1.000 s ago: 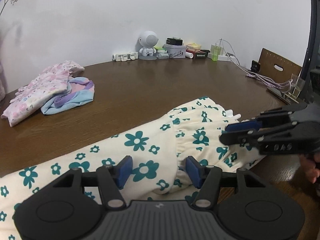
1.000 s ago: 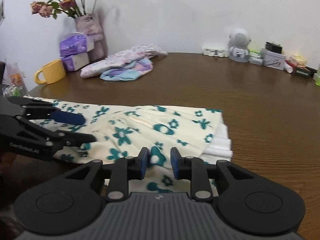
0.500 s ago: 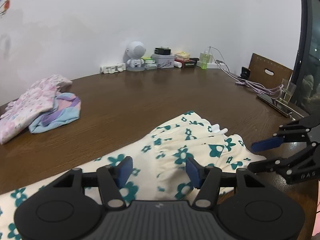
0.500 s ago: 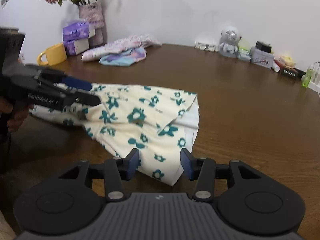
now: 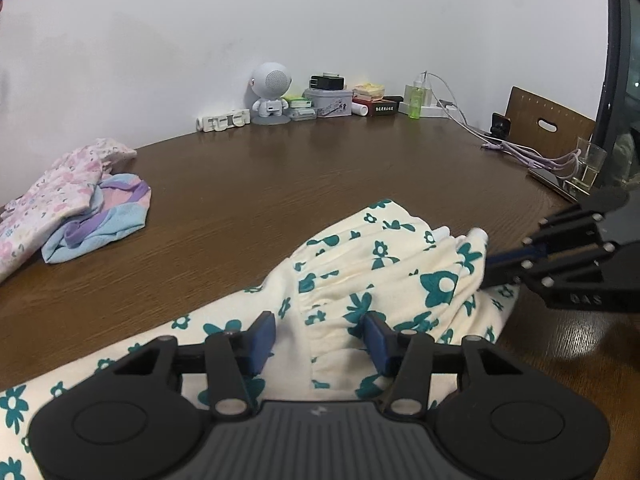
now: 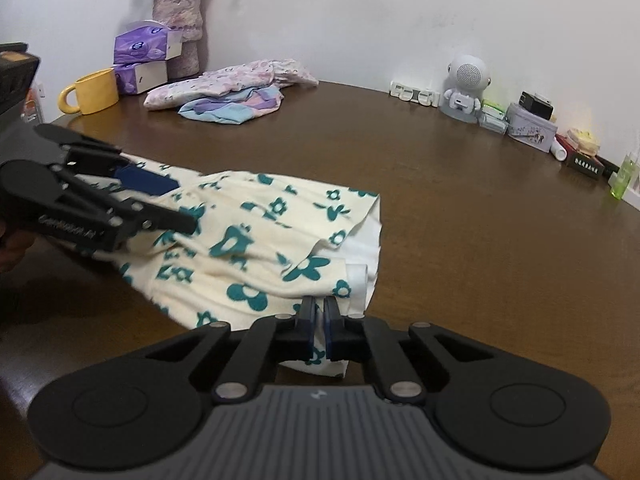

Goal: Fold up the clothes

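Left wrist view: left tool (image 5: 320, 334) sits low over the cream floral garment (image 5: 360, 280) on the brown worktop (image 5: 280, 184). Its jaws have just been closing but stand apart, a raised fold of cloth between them, pads not pressing. Right tool (image 5: 490, 268) enters from the right, pinched on the garment's right edge. A pink and blue clothes pile (image 5: 76, 196) lies far left.

Right wrist view: right tool (image 6: 319, 312) has its 2 jaws together, clamped on the garment's (image 6: 256, 240) near hem, having just closed. Left tool (image 6: 180, 204) rests over the cloth at left. A yellow mug (image 6: 94, 90) stands far left.
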A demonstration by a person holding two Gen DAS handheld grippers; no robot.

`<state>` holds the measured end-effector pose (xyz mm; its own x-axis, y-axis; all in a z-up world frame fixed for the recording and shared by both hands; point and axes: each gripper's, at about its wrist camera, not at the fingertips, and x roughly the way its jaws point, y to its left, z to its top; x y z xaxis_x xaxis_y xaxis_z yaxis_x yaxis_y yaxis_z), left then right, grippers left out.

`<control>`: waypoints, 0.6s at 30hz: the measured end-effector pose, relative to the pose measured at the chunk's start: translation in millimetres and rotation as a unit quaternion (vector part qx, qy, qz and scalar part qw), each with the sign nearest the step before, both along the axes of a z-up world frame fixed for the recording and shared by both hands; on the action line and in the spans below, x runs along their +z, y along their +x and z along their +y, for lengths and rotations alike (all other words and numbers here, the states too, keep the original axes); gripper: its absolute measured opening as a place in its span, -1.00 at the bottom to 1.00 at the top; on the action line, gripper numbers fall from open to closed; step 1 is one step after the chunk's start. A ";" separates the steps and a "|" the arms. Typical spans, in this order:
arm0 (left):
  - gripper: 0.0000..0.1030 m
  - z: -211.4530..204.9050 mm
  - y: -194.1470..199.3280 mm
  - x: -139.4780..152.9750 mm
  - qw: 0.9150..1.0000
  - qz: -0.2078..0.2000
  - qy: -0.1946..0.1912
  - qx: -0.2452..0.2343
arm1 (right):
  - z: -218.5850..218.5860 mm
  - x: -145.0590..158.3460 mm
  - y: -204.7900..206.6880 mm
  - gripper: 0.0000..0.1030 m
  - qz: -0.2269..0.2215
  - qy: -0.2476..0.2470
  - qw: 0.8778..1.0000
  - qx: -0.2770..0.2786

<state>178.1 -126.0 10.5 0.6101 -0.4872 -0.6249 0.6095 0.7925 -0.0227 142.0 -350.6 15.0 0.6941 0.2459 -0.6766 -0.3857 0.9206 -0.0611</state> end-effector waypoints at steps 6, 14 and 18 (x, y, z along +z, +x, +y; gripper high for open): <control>-0.07 -1.2 -3.9 0.1 1.000 -0.007 0.001 -0.001 | -3.3 -1.1 11.7 -0.92 -0.002 0.010 1.000 -0.007; 0.07 -10.1 -18.5 19.0 0.999 -0.027 -0.009 -0.044 | -31.4 5.9 -1.1 -0.74 0.014 0.102 0.993 -0.055; 0.20 -26.3 -26.4 20.8 0.995 -0.035 0.004 -0.098 | -39.1 5.3 -8.3 -0.73 0.017 0.116 0.990 -0.072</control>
